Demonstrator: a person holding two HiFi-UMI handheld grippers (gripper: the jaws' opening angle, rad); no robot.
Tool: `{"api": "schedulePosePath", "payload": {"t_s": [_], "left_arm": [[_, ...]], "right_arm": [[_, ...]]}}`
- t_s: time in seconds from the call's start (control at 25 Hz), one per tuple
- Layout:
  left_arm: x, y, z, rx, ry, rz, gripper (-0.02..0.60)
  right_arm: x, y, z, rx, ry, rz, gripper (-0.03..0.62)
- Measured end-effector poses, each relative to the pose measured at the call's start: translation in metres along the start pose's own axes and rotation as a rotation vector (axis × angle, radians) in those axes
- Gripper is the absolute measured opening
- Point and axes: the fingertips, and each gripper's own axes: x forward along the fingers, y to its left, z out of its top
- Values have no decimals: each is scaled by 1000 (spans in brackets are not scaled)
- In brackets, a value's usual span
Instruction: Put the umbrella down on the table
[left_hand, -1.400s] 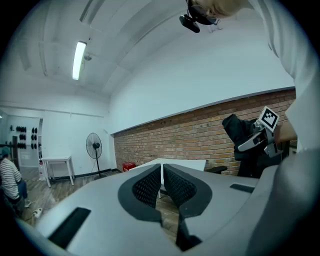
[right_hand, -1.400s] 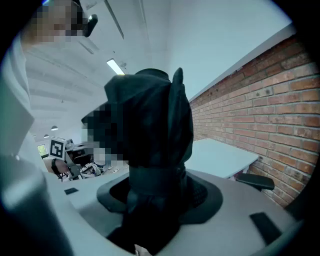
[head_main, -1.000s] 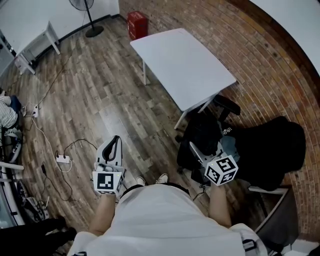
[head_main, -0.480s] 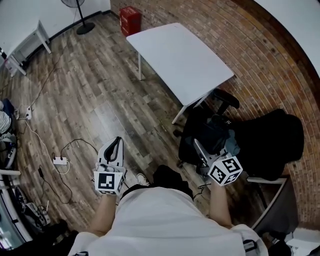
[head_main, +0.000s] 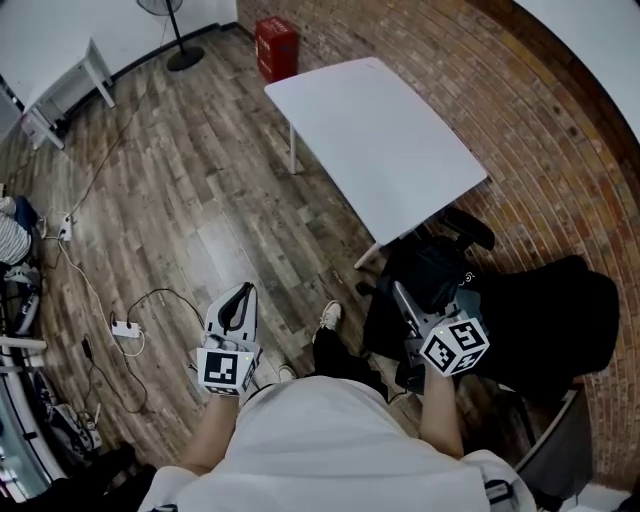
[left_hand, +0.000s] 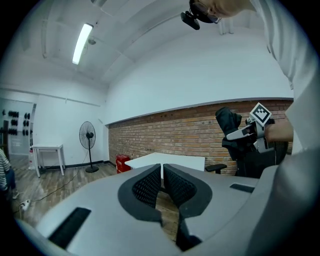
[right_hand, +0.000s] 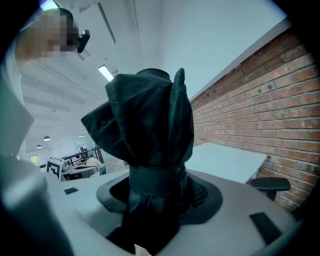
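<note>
Standing on a wood floor (head_main: 200, 200), a person holds a folded black umbrella (right_hand: 150, 115) upright in the right gripper (right_hand: 160, 187), whose jaws clamp its strapped middle. The left gripper (left_hand: 162, 175) has its 2 jaws pressed together with nothing between them. The white table (head_main: 380, 140) lies ahead, bare and well apart from the umbrella. To do this step well, the person should probably step closer, tip the umbrella level, rest its length on the tabletop away from the edge, and only then let go.

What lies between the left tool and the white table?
Only bare wooden floor lies between the left tool and the white table; the head view shows this.
</note>
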Motion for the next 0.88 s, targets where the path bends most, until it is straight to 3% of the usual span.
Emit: {"api": "schedulePosePath", "payload": {"t_s": [0.28, 0.48, 0.88], "left_arm": [[108, -1, 37, 52, -4, -18, 35], [164, -6, 65, 36, -30, -3, 35], [208, -7, 71, 34, 10, 20, 35]], "right_arm": [[77, -71, 44, 4, -25, 49, 245], [106, -108, 59, 0, 11, 90, 247], [137, -144, 57, 36, 59, 131, 247]]}}
